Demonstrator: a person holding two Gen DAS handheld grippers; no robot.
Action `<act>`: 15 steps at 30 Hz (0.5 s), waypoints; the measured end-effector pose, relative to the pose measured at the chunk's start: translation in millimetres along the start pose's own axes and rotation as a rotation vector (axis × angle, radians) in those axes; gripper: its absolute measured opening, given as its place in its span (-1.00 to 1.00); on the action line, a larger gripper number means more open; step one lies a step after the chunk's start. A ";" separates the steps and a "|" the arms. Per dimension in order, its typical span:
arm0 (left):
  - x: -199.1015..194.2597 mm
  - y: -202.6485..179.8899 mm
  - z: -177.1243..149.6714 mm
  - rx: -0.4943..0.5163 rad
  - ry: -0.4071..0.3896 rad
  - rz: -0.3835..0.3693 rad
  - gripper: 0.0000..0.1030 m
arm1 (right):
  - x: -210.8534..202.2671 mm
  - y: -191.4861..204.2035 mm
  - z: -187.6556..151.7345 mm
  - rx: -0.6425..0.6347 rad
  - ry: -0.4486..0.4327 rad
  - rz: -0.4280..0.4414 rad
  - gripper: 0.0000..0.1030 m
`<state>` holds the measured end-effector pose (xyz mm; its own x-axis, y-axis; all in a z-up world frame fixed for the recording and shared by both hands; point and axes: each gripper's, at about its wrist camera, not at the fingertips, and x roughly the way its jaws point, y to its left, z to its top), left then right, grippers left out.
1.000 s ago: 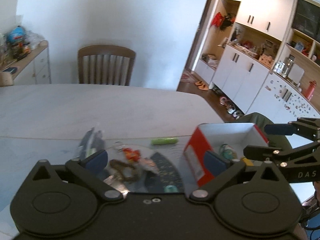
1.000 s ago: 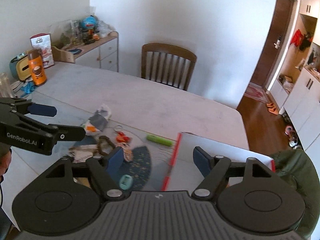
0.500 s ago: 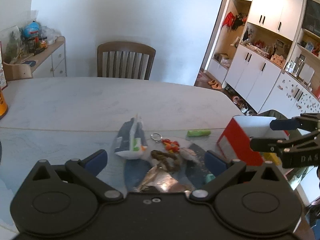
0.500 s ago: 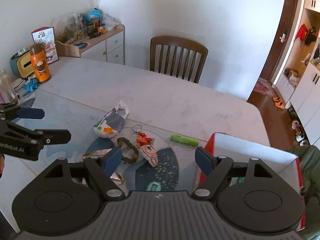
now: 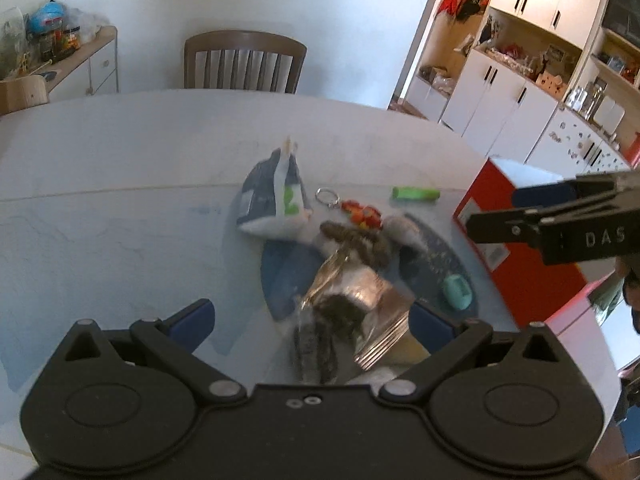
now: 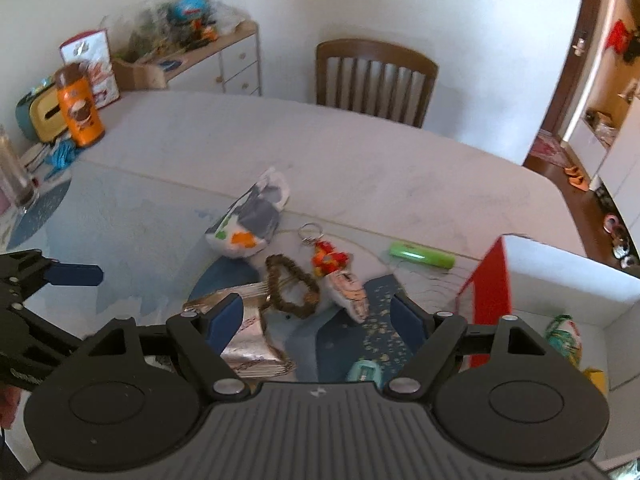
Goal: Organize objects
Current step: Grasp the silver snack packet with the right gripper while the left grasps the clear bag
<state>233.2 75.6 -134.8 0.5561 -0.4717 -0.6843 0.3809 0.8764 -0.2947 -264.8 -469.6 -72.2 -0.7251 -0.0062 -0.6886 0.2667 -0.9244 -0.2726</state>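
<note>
A pile of small objects lies on a blue placemat (image 6: 348, 340): a blue-and-white snack bag (image 5: 276, 200), a key ring with a red-orange charm (image 6: 328, 256), a brown bead bracelet (image 6: 290, 286), a silver foil packet (image 5: 352, 296), a teal case (image 5: 458, 292) and a green tube (image 6: 422, 256). A red box (image 6: 492, 284) with a white inside stands at the right and holds a few small items. My left gripper (image 5: 310, 320) hovers open over the foil packet. My right gripper (image 6: 316, 318) is open above the bracelet, left of the box. Neither holds anything.
A wooden chair (image 6: 374, 76) stands at the table's far side. An orange canister (image 6: 80, 108) and a glass (image 6: 14, 176) sit at the far left of the table. A cluttered sideboard (image 6: 224, 56) lines the wall. White cabinets (image 5: 500, 108) stand at the right.
Both grippers have swung left, away from the red box, and now sit over the pile. The box has slid toward the right edge in both views. Both stay open.
</note>
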 end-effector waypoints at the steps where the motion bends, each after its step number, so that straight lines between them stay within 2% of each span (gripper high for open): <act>1: 3.4 0.2 -2.9 0.000 0.006 0.001 0.99 | 4.7 2.1 -0.9 0.004 0.013 0.012 0.56; 5: 14.9 2.1 -9.3 -0.001 0.040 -0.006 0.99 | 25.1 8.9 -1.7 0.017 0.072 0.078 0.56; 15: 30.6 21.4 -18.5 -0.057 0.081 0.000 0.97 | 70.4 23.5 1.1 0.049 0.198 0.122 0.56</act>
<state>244.7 81.7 -174.4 0.4938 -0.4643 -0.7352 0.3365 0.8817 -0.3308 -310.3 -492.1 -126.4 -0.5492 -0.0481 -0.8343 0.3099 -0.9389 -0.1498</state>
